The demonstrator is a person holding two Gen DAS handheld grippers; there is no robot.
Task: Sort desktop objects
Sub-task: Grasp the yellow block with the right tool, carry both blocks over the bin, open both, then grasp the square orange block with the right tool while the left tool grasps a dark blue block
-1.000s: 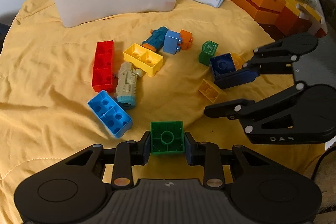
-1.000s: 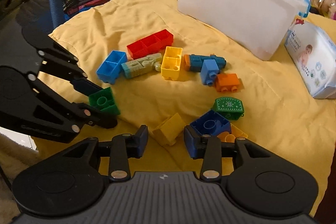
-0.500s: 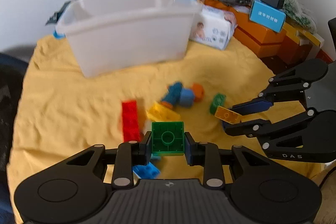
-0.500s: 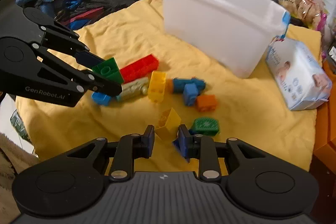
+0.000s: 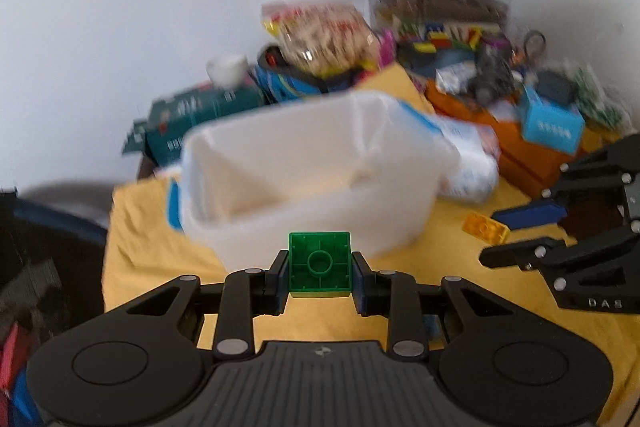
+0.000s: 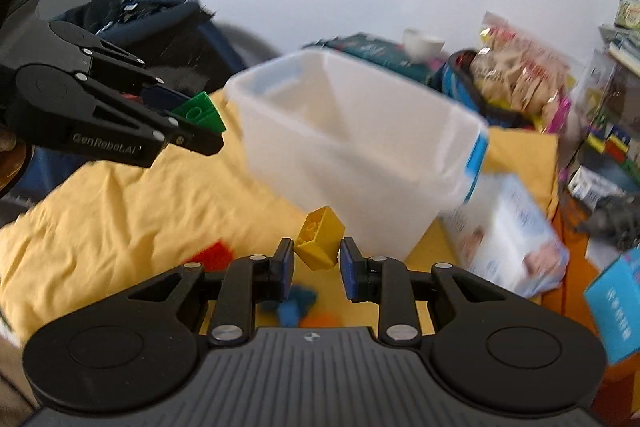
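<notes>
Both grippers have risen from the yellow cloth (image 6: 120,211) toward the white bin (image 5: 304,179): the left gripper (image 5: 320,267) carrying its green brick (image 5: 319,264), the right gripper (image 6: 316,263) now lifting the yellow brick (image 6: 319,239) it closed on a second ago.

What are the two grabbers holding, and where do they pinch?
The left gripper pinches a green block by its two opposite sides. The right gripper holds a tilted yellow block by its sides.

Square green plastic building brick (image 5: 319,264), hollow underside showing, held aloft; small yellow plastic brick (image 6: 319,238), tilted, likewise aloft; white translucent plastic bin (image 5: 280,163), open.
</notes>
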